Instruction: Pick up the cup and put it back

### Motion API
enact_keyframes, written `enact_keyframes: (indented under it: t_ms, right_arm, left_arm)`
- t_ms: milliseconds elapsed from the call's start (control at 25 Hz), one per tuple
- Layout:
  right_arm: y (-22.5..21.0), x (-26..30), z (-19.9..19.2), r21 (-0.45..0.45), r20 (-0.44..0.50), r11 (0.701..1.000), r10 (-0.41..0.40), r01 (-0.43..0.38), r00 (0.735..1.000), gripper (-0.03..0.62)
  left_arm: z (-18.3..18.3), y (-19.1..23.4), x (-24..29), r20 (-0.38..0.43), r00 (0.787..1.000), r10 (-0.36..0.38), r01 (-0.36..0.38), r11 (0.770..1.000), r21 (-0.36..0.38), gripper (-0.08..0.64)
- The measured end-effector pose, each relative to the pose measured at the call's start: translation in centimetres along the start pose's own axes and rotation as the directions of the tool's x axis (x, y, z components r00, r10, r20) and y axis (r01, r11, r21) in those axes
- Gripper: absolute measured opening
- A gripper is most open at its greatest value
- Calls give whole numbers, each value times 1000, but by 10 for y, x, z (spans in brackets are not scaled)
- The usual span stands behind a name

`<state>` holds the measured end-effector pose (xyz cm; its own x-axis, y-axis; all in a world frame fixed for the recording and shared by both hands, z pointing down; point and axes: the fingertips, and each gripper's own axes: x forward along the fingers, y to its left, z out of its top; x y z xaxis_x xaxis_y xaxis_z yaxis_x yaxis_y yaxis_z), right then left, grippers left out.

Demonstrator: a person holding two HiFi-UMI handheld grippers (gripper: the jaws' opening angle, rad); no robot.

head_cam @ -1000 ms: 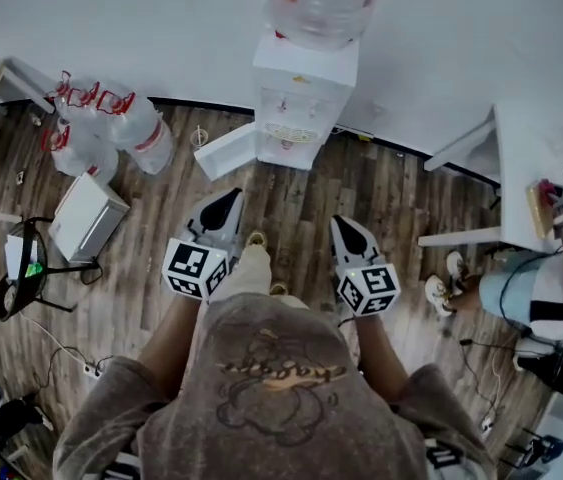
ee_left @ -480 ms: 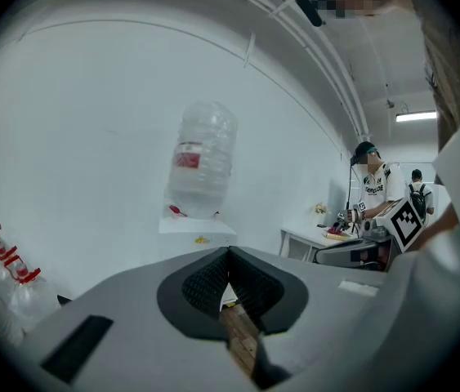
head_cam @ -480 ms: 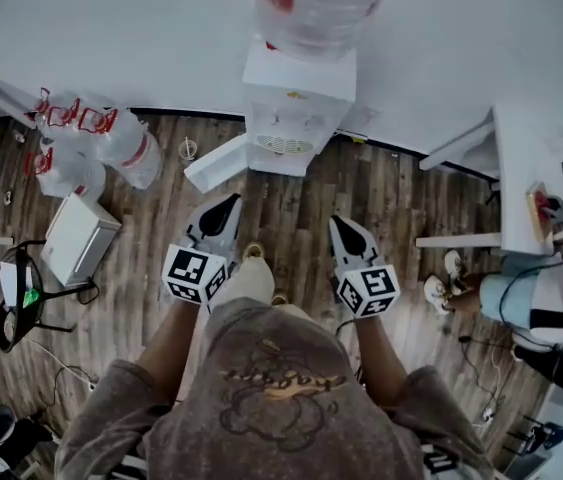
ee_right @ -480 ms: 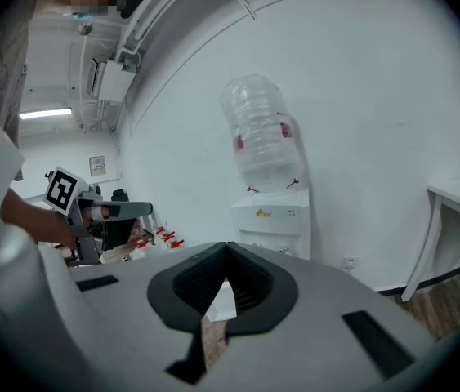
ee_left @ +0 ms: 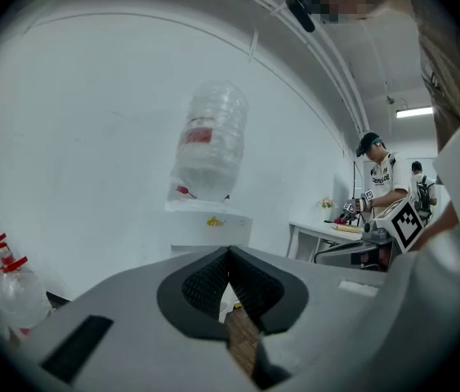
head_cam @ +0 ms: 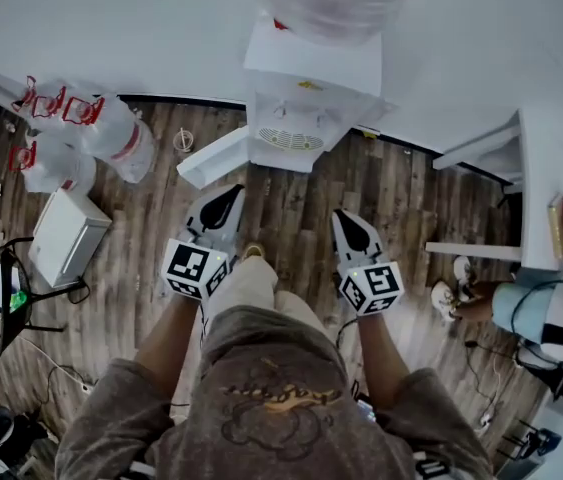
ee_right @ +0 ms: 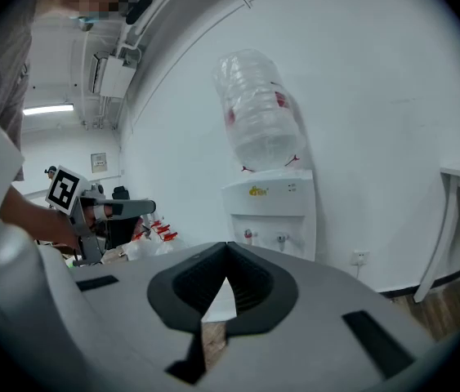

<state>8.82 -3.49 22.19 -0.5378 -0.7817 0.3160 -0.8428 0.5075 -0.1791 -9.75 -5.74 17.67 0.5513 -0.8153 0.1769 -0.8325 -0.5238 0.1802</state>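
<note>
We hold 2 grippers over the wood floor (head_cam: 141, 268), the left gripper (head_cam: 225, 196) and the right gripper (head_cam: 345, 220), each with jaws pressed together on nothing. Farther off stands a white water dispenser (head_cam: 306, 88). What looks like a small cup (head_cam: 183, 140) sits on the floor near its left side.

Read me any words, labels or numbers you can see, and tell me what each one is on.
No text is legible.
The yellow logo on the water dispenser: too small.
The red label on the upturned bottle: blurred.
The script print on the hoodie: unreadable.
The wall notice: too small.
</note>
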Motion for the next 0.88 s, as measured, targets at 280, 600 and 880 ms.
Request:
enact_keyframes:
  t_ms: [280,600,880]
  right_arm:
    - [-43,50,-72,-3,11,1000,-21,21,1000,3]
    - [-96,104,-160,0,42,999,-51,51,998,3]
    - [-123,147,-228,-9,70,999,-44,45,997,3]
  left_arm:
    - [-83,27,51,5,1000,-14,14,1000,6,3]
    - [-179,59,108,20,999,-38,37,999,20,3]
    - [-255,79,144,31,998,-59,58,998,22,3]
